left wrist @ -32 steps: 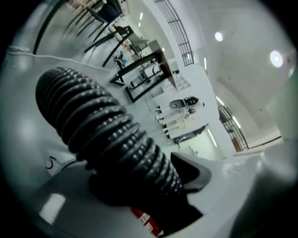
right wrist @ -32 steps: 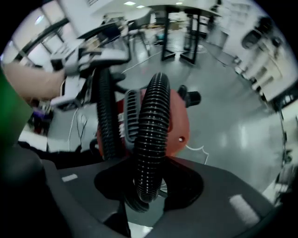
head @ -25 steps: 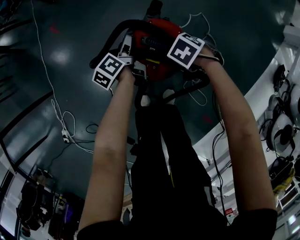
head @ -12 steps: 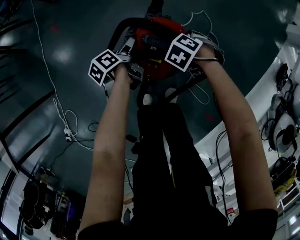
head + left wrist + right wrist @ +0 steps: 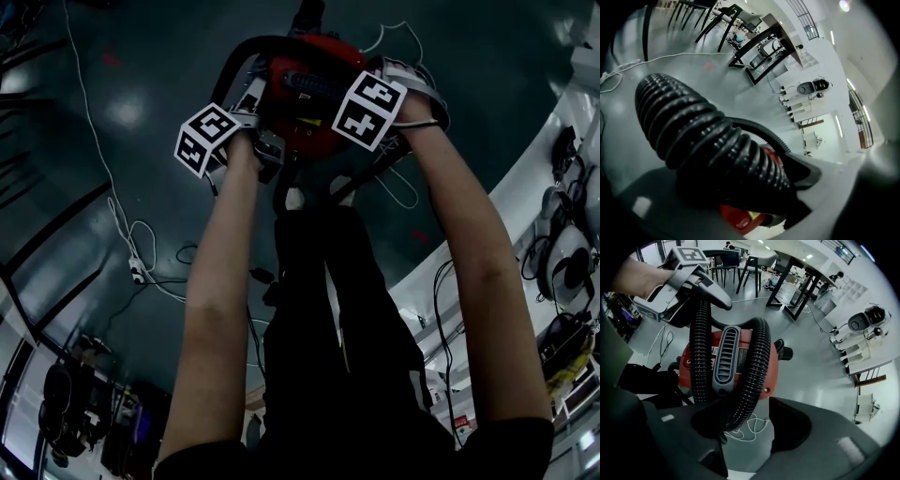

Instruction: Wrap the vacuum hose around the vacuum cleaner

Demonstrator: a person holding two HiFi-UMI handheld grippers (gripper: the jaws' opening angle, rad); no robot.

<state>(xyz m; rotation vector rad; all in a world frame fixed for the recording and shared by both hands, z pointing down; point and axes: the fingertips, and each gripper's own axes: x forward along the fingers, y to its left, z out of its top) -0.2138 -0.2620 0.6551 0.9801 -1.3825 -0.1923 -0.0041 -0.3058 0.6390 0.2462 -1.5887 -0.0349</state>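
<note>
Black hose point(image 5: 756, 359) lies looped over the red vacuum cleaner point(image 5: 725, 359).

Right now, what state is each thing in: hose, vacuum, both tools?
Vacuum cleaner: standing on the floor.
Hose: looped over its top, not clamped.
Left tool: open, jaws just been opening, hose lying between them.
Right tool: open, jaws just been opening, hose beside one jaw.
</note>
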